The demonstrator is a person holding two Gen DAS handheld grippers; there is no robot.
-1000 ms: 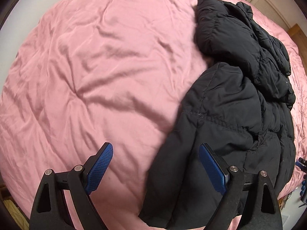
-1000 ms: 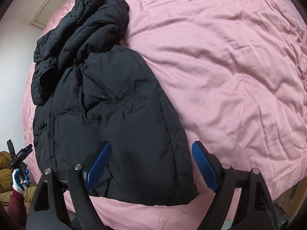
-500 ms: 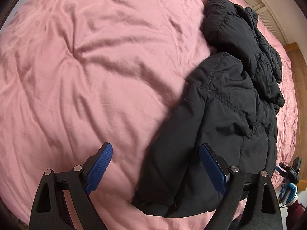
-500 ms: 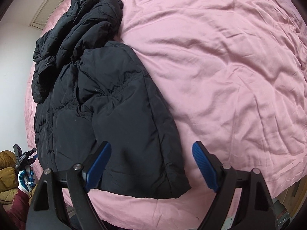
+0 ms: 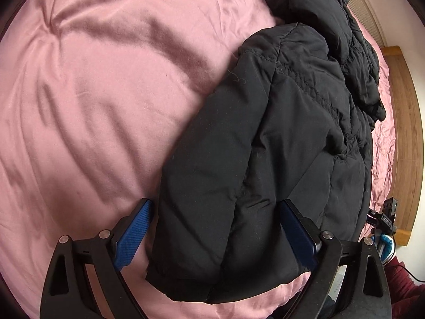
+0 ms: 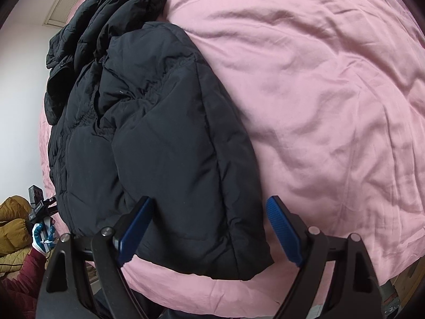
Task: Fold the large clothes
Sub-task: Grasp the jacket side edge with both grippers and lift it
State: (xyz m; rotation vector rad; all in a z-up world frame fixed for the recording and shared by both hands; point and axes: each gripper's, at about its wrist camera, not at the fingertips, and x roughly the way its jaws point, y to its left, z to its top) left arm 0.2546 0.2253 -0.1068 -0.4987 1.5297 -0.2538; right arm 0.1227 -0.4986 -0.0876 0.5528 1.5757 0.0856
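A black puffer jacket [image 5: 279,143] lies lengthwise on a pink bed cover [image 5: 93,93], folded along its length, its hem toward me. My left gripper [image 5: 216,232] is open, its blue pads straddling the jacket's near left part just above it. In the right wrist view the same jacket [image 6: 159,133] lies left of centre on the cover [image 6: 332,93]. My right gripper [image 6: 207,228] is open over the jacket's near right corner. The far end with the hood is bunched up.
The bed's near edge runs just under both grippers. A wooden bed frame [image 5: 406,133] shows on the left wrist view's right side. The other gripper and a gloved hand [image 6: 42,234] show at the left of the right wrist view, beside a mustard-yellow garment [image 6: 13,228].
Both grippers have come down and closer to the jacket's near hem, which now sits between each pair of open jaws. The jacket has not moved.
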